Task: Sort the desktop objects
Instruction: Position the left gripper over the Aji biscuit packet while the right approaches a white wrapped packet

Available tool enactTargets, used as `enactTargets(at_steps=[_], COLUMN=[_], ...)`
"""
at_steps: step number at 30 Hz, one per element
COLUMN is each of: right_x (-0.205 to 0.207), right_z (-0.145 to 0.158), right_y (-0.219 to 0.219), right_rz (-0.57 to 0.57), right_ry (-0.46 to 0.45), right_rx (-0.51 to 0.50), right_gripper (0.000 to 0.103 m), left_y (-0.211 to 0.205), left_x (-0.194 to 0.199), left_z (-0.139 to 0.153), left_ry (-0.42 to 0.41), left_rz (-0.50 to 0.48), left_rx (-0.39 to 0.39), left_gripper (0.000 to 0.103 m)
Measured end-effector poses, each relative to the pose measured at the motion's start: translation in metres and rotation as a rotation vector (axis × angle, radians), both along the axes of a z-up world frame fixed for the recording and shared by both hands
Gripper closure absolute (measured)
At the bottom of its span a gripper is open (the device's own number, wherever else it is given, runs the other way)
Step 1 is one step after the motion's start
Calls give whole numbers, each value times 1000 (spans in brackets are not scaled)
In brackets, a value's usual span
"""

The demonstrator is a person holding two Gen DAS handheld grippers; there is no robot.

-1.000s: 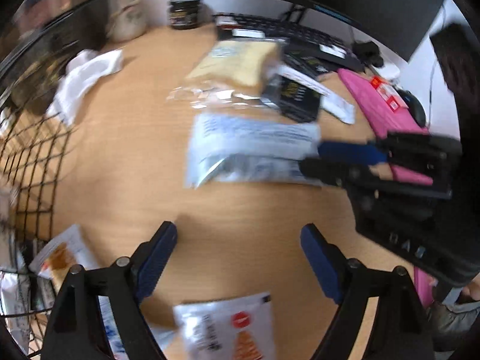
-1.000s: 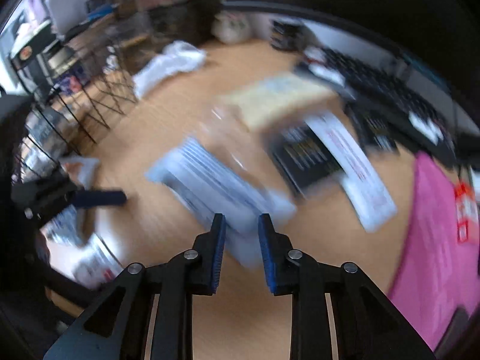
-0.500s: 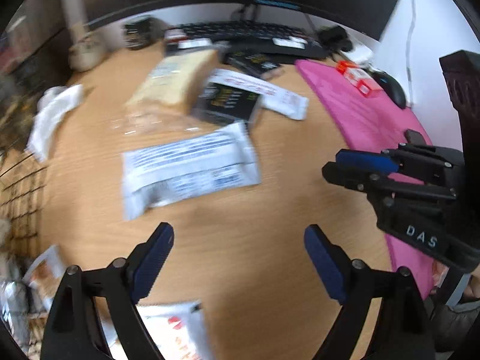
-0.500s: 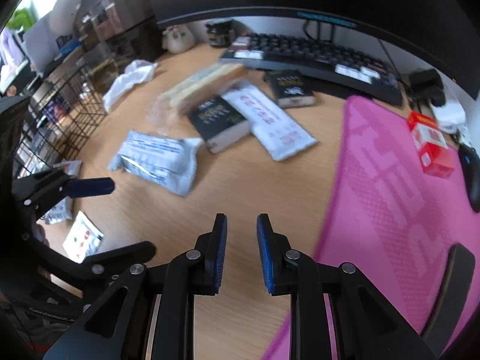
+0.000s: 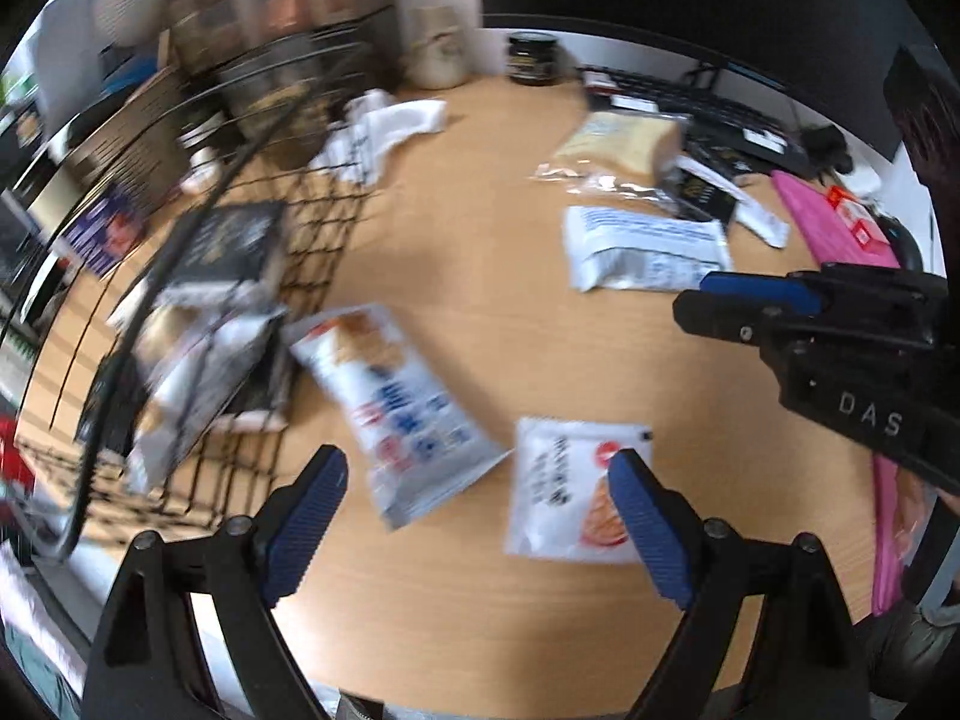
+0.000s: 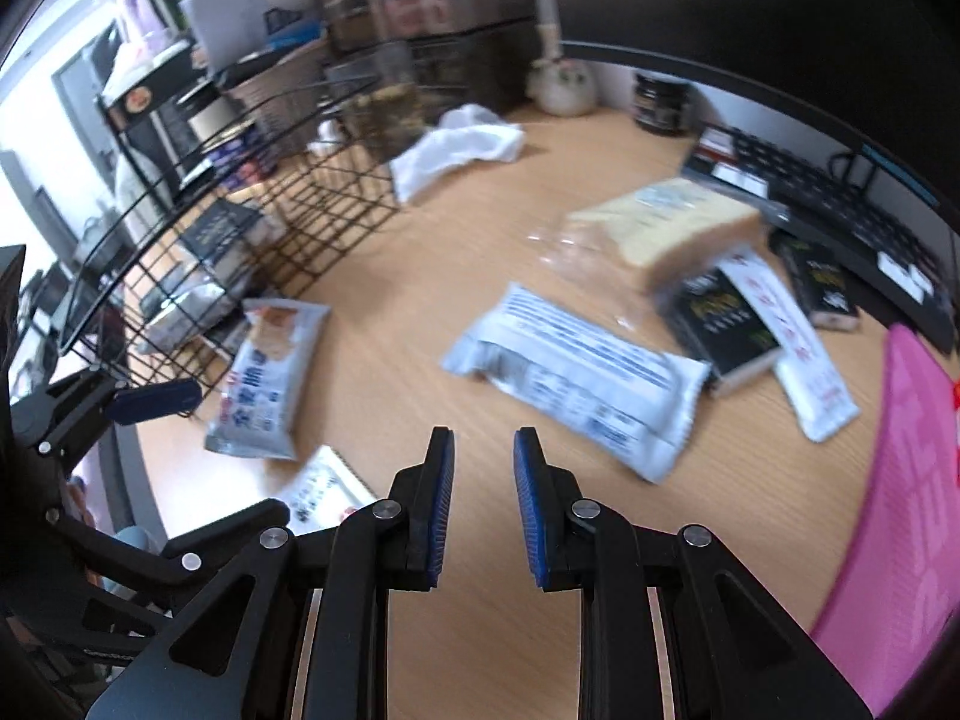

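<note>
Both grippers angled steeply down over the wooden desk (image 5: 456, 300). The left gripper (image 5: 474, 516) held its jaws wide apart with nothing between them, above a blue-and-white snack packet (image 5: 396, 402) and a white sachet (image 5: 570, 486) with an orange picture; their print was too blurred to read. The right gripper (image 6: 483, 498) kept its jaws narrowly parted and empty, and its body, seen from the left wrist, bore the letters "DAS". Ahead of it lay a long white packet (image 6: 582, 384) with blue lines of text, unreadable. A black wire basket (image 5: 180, 324) on the left already contained several packets.
</note>
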State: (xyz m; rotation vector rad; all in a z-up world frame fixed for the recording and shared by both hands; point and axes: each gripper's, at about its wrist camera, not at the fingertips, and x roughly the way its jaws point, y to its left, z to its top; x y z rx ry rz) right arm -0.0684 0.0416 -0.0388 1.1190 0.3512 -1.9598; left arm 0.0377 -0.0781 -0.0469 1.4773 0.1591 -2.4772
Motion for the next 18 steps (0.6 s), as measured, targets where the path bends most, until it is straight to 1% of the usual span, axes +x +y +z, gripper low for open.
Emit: enactTargets(at_steps=[5, 7, 9, 10, 12, 14, 18], right_x=[5, 3, -2, -5, -10, -16, -26], right_z=[5, 7, 8, 7, 6, 3, -1], right_y=[-14, -15, -13, -11, -8, -3, 7], right_rz=[30, 21, 11, 4, -10, -30, -64], right_ry=[12, 16, 15, 14, 10, 3, -6], right_rx=[-11, -11, -9, -6, 0, 7, 17], right_gripper=[81, 81, 81, 81, 81, 81, 81], left_y=[-12, -17, -16, -16, -16, -11, 5], left_x=[-9, -15, -22, -27, -32, -38, -54], left_z=[-12, -18, -27, -32, -34, -34, -33], left_ry=[-28, -38, -63, -72, -56, -57, -57], left_rz=[40, 51, 37, 26, 18, -1, -73], left_rx=[-2, 22, 30, 47, 77, 82, 85], left_gripper=[14, 14, 14, 13, 13, 13, 13])
